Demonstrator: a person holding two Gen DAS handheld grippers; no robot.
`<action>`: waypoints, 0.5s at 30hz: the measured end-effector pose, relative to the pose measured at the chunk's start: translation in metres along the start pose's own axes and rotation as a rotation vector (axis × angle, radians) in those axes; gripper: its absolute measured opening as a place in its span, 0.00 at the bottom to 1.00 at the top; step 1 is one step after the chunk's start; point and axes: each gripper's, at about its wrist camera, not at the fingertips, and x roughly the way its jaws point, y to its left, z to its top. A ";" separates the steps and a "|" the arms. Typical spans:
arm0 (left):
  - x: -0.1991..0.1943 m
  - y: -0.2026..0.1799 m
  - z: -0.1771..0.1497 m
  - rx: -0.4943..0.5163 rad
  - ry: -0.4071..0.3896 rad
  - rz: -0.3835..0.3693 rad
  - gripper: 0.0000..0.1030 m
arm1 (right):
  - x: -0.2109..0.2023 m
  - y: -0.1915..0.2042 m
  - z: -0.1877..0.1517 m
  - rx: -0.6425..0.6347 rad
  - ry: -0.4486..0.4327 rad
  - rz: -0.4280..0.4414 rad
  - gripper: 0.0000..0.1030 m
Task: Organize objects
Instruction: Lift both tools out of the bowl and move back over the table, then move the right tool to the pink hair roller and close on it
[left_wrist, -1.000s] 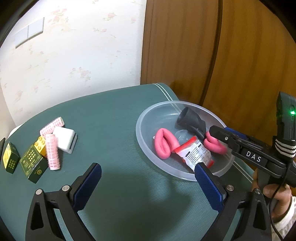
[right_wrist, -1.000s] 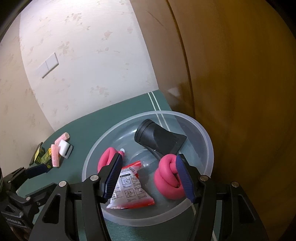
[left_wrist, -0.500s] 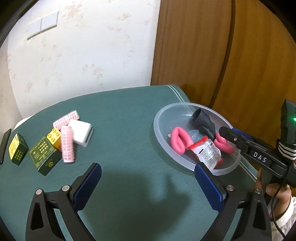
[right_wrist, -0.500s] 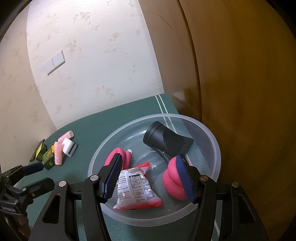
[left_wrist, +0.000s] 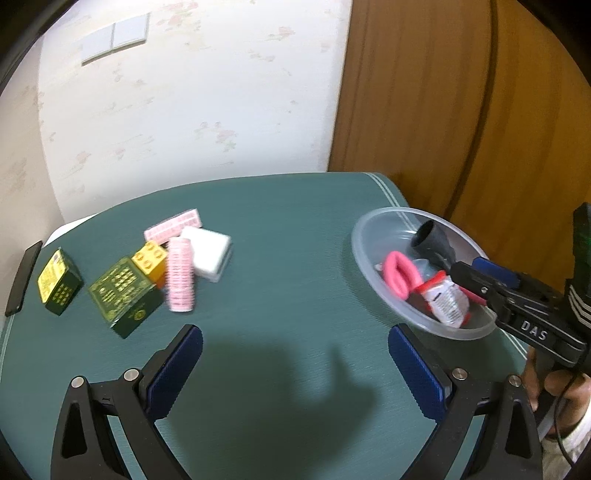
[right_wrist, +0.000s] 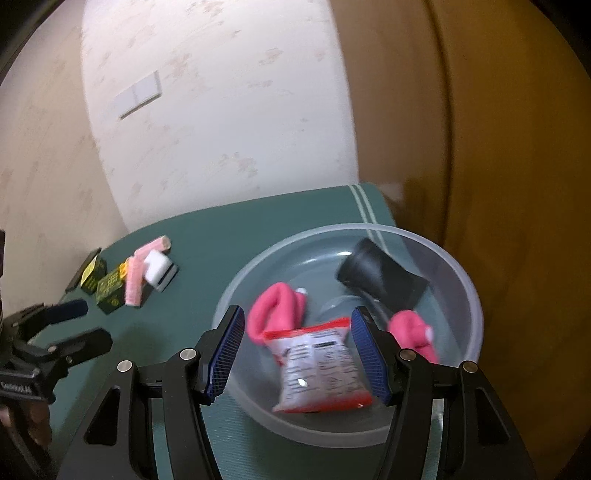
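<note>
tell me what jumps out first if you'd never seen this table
The clear plastic bowl near the table's right end, holding bright pink foam curlers, a red-and-white packet and a black nozzle. Then the cluster at the left: green boxes, a yellow brick and pink hair rollers.

Packet (right_wrist: 321, 365) in bowl (right_wrist: 465, 291), right of blocks (left_wrist: 125, 295)
</note>
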 end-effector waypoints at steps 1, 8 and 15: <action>0.000 0.003 -0.001 -0.002 0.001 0.005 0.99 | 0.000 0.004 0.001 -0.010 0.001 0.008 0.60; -0.004 0.028 -0.006 -0.035 -0.001 0.040 0.99 | 0.010 0.031 0.008 -0.039 0.024 0.063 0.60; -0.011 0.056 -0.009 -0.080 -0.016 0.073 0.99 | 0.021 0.062 0.011 -0.080 0.050 0.119 0.60</action>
